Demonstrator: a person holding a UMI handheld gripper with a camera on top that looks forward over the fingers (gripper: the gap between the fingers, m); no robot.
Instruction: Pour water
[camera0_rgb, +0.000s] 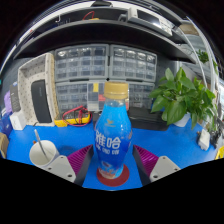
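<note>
A blue plastic bottle (113, 140) with a yellow cap and white lettering stands upright on a round red coaster (112, 177) on the blue tabletop (170, 140). My gripper (112, 162) is open. The bottle's lower body stands between the two fingers, with the purple pads (80, 160) flanking it and a small gap at either side. A white cup (42, 152) with a stick leaning in it sits on the table to the left of the left finger.
A leafy green plant (186, 98) stands at the right rear. Grey drawer cabinets (105, 68) line the back under a shelf. A boxy appliance (38, 92) sits at the left rear, with yellow and red items (75, 116) beside it.
</note>
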